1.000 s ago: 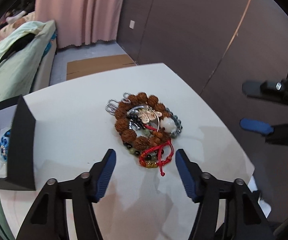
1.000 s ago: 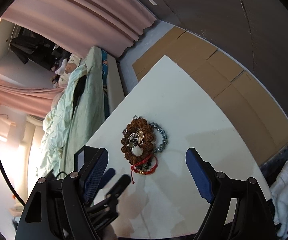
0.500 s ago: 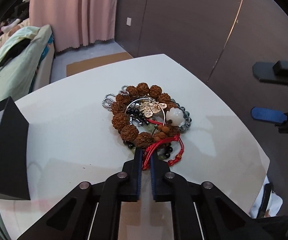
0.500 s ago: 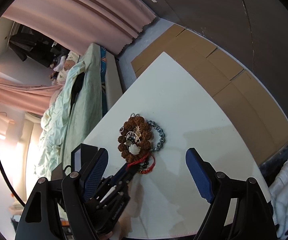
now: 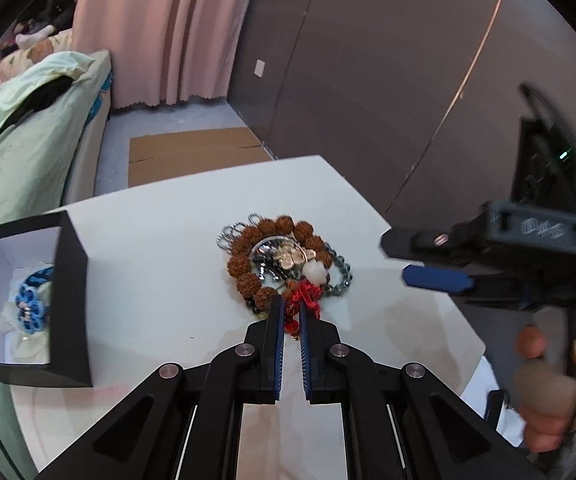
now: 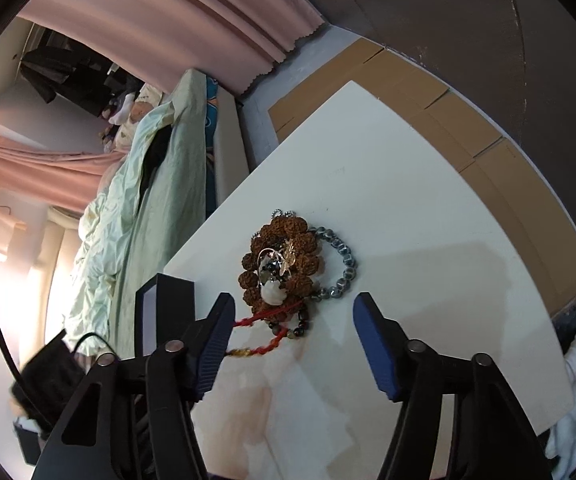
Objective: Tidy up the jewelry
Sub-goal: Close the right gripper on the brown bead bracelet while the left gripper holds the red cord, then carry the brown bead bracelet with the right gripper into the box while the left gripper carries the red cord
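Observation:
A heap of jewelry [image 5: 284,260] lies mid-table: a brown seed-bead bracelet [image 6: 284,264], a grey bead bracelet [image 6: 343,268], a white charm and a red cord bracelet [image 5: 299,300]. My left gripper [image 5: 289,306] is shut on the red cord bracelet, which stretches out from the heap in the right wrist view [image 6: 264,316]. My right gripper [image 6: 291,320] is open and empty, held above the near side of the heap. It shows at the right in the left wrist view [image 5: 435,276].
An open black box [image 5: 32,300] with a white lining holds a blue bracelet [image 5: 32,304] at the table's left; it also shows in the right wrist view [image 6: 164,312]. The white table [image 5: 168,248] has its edge close on the right. A bed stands behind.
My left gripper closed on the red cord bracelet and has pulled it back from the heap, drawing the cord taut. The right gripper moved in nearer the heap.

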A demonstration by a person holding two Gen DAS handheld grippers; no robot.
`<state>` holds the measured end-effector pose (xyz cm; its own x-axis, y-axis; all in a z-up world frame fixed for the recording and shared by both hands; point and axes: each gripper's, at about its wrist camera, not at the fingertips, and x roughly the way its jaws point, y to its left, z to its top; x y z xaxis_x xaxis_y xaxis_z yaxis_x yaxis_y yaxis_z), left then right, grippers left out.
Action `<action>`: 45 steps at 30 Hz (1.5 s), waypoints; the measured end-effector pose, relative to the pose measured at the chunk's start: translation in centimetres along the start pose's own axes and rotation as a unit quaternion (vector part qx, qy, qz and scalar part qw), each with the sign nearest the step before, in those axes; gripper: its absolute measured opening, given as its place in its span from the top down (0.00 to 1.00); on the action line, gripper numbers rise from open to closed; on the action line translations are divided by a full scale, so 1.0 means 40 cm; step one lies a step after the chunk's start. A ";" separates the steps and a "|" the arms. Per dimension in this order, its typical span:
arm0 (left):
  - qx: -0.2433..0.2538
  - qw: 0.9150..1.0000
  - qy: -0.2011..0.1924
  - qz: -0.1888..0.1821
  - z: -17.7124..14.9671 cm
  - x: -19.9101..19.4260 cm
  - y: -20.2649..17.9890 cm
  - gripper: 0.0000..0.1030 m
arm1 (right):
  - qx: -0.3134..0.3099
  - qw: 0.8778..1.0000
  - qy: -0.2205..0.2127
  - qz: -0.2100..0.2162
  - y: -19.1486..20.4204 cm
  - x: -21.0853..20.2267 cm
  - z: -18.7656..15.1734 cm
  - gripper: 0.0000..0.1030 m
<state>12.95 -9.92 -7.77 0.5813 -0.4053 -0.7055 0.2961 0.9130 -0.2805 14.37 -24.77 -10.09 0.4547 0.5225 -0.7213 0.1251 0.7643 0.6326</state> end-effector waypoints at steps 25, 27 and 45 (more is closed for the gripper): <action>-0.075 0.995 -0.065 0.027 0.048 -0.152 0.156 0.93 | 0.046 0.998 0.033 -0.022 0.003 0.177 0.032 0.55; -0.077 0.994 -0.066 0.028 0.047 -0.152 0.157 0.93 | 0.049 0.998 0.032 -0.025 -0.001 0.177 0.032 0.62; -0.088 0.993 -0.073 0.033 0.043 -0.170 0.178 0.93 | 0.096 0.993 0.011 0.071 -0.007 0.122 0.020 0.79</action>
<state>12.42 -0.73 -3.84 0.7019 -0.3349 -0.6286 0.1242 0.9266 -0.3551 17.26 -22.72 -13.57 0.4600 0.6298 -0.6259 0.2287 0.5971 0.7689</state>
